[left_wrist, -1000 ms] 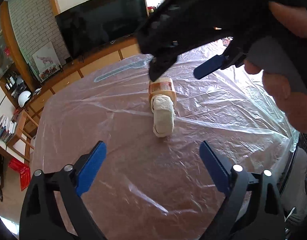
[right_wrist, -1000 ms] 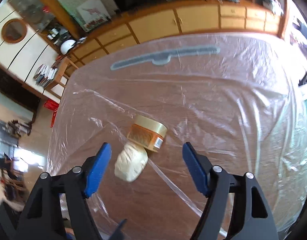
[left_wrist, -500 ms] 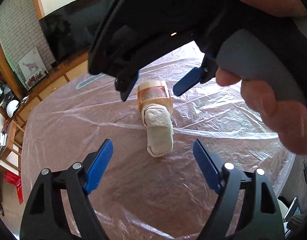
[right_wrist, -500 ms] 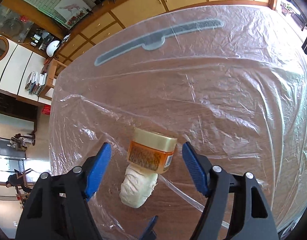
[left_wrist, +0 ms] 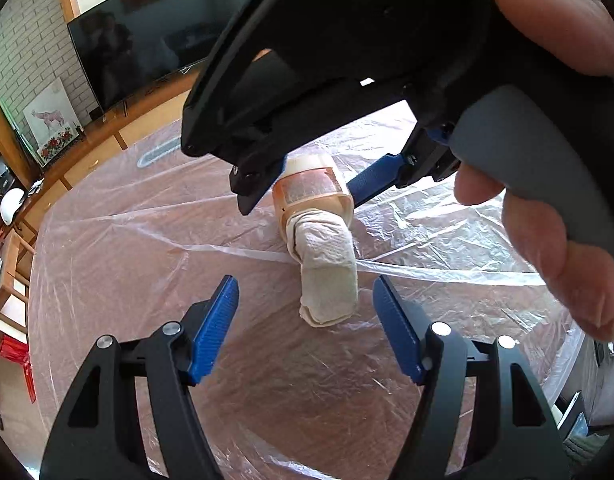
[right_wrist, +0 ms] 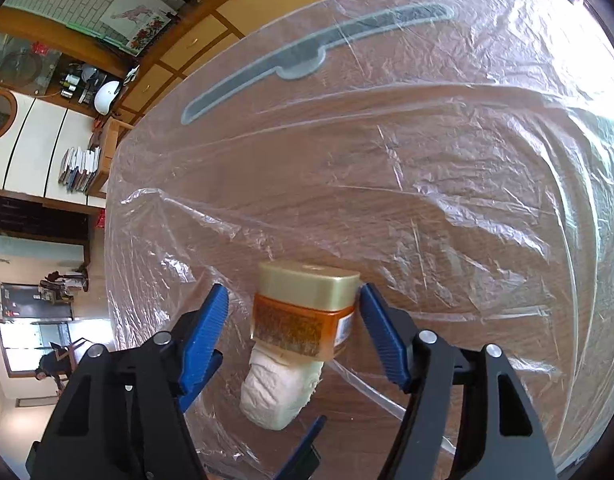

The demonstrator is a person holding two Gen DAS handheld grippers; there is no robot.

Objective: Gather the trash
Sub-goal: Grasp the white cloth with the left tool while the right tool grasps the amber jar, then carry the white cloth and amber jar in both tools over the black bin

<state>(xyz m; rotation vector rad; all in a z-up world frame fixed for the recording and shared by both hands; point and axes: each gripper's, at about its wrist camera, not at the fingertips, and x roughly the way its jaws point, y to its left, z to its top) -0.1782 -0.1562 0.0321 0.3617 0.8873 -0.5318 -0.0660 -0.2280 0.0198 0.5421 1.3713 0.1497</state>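
An orange plastic jar (right_wrist: pixel 303 320) with a gold lid lies on its side on the plastic-covered table (right_wrist: pixel 427 200); it also shows in the left wrist view (left_wrist: pixel 313 192). A crumpled white tissue wad (left_wrist: pixel 327 272) lies against the jar's base, also seen in the right wrist view (right_wrist: pixel 279 392). My right gripper (right_wrist: pixel 293 320) is open with its blue fingers on either side of the jar, the right finger close to the lid. My left gripper (left_wrist: pixel 305 320) is open, its fingers flanking the near end of the tissue. The right gripper's body hangs over the jar in the left view.
A thin clear plastic sheet covers the round wooden table, with raised wrinkles and a fold line (left_wrist: pixel 427 276). A grey strip (right_wrist: pixel 307 64) lies under the plastic at the far side. A TV (left_wrist: pixel 147 44) and wooden cabinets stand beyond the table.
My right gripper has come down and forward so that its fingers now flank the jar. My left gripper has moved closer to the tissue wad. Both stay open.
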